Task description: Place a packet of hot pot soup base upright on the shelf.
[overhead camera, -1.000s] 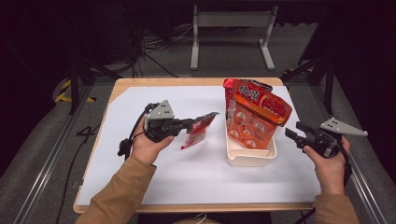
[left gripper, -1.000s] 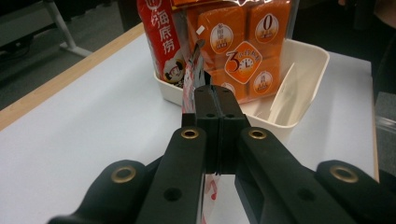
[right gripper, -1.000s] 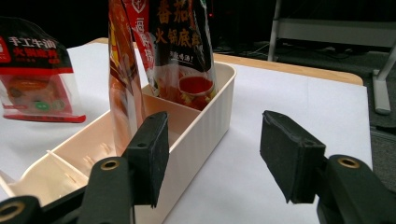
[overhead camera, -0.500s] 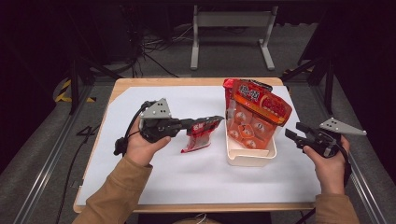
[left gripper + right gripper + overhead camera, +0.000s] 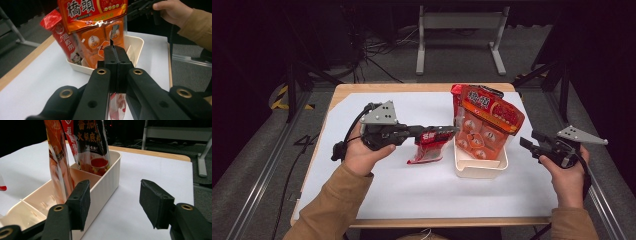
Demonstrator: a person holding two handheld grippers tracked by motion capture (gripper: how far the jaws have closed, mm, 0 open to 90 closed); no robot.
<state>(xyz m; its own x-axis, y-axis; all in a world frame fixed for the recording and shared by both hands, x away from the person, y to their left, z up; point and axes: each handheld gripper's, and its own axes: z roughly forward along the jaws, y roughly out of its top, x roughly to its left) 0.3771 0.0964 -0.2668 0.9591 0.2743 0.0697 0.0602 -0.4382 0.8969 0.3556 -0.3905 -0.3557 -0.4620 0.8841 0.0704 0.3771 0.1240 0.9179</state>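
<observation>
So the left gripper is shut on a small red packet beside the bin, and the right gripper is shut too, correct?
Not quite. The left gripper is shut on the small red packet beside the bin, but the right gripper is open: the right gripper view shows its jaws wide apart with nothing between them.

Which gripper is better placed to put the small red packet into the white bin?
Left. The left gripper already clamps the small red packet beside the white bin; the right gripper is open, empty.
</observation>
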